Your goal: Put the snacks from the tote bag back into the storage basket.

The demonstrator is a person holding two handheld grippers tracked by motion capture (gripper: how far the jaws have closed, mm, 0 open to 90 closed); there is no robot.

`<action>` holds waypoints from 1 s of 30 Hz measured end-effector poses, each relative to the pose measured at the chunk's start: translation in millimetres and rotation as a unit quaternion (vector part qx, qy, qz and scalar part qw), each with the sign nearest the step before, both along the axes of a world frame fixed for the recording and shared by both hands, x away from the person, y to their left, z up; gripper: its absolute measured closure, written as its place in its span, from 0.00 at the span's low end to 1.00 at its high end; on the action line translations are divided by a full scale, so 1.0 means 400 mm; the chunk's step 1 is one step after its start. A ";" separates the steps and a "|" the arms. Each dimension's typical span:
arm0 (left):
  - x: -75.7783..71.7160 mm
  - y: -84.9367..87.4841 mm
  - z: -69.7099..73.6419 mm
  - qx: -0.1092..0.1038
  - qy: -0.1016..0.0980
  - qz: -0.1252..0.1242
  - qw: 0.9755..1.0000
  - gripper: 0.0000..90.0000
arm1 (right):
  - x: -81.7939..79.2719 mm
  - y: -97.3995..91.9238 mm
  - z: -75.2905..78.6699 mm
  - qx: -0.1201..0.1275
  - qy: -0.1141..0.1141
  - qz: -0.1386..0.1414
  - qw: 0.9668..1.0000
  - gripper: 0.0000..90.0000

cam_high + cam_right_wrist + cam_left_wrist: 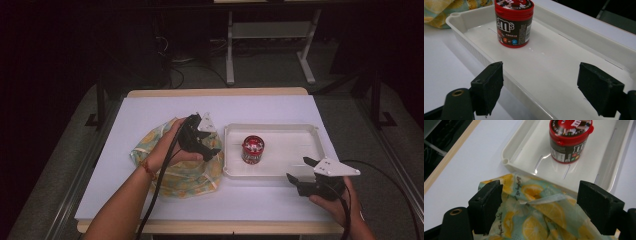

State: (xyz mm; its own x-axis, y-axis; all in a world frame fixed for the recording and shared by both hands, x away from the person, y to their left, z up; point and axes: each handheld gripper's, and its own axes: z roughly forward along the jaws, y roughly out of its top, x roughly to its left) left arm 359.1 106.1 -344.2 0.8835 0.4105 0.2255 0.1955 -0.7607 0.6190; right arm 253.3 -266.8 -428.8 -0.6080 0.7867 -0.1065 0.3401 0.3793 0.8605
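Over the lemon-print bag (177,165), left of the white tray (280,131): left gripper (209,154) hovers, jaws spread wide, nothing between them. In the left gripper view the bag's crumpled fabric (541,215) lies between and below the jaws; contact can't be told. Bag edge lies just beside the tray's near-left wall. Red-lidded candy tub (253,149) stands upright in the tray's left half. Right gripper (299,172) sits at the tray's near right corner, jaws open and empty, tub well ahead.

black two-jaw tools (206,148) (300,176), grey three-cornered plates, trailing black cables; red band on left wrist (148,170).
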 end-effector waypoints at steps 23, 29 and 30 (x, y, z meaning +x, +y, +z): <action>-0.011 0.098 -0.017 0.017 -0.005 0.024 1.000 0.21 | 0.001 0.002 -0.002 0.001 0.001 0.000 1.000 0.23; -0.019 0.121 -0.027 0.014 -0.009 0.025 1.000 0.21 | 0.001 -0.002 -0.002 0.006 0.000 -0.002 1.000 0.23; -0.020 0.126 -0.029 0.014 -0.007 0.025 1.000 0.21 | 0.001 -0.002 -0.003 0.005 0.000 -0.002 1.000 0.23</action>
State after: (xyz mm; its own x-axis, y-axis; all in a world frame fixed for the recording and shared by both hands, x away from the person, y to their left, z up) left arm 351.2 156.4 -355.8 0.8593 0.4465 0.2495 0.2248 -0.7678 0.5999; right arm 253.8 -267.4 -429.8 -0.6053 0.7899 -0.0981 0.3413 0.3689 0.8645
